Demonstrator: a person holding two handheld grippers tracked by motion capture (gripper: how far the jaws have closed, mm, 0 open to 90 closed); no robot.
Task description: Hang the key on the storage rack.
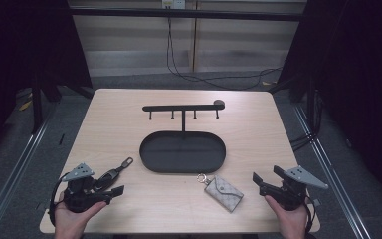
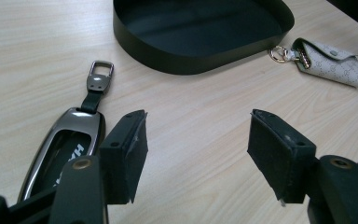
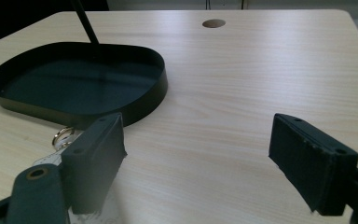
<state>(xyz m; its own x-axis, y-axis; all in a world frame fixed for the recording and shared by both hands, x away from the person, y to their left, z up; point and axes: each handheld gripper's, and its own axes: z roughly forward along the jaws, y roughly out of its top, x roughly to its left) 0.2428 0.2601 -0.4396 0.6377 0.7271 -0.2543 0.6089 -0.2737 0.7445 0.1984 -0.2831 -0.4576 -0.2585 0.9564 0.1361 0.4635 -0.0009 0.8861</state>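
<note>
Presently logged: two hand-held grippers at table edge, both open and holding nothing.
Left gripper [image 1: 113, 191] at 7 o'clock of the black oval tray [image 1: 149, 157], jaws spread over bare wood, car key fob [image 1: 110, 175] lying just beside its left jaw, untouched. Right gripper [image 1: 256, 183] at 4 o'clock of the tray, jaws wide apart, patterned key pouch [image 1: 224, 193] with gold ring on the wood at 9 o'clock of it, near the tray's front rim. Hook stand [image 1: 183, 107] rising from the tray's rear at 12 o'clock.
</note>
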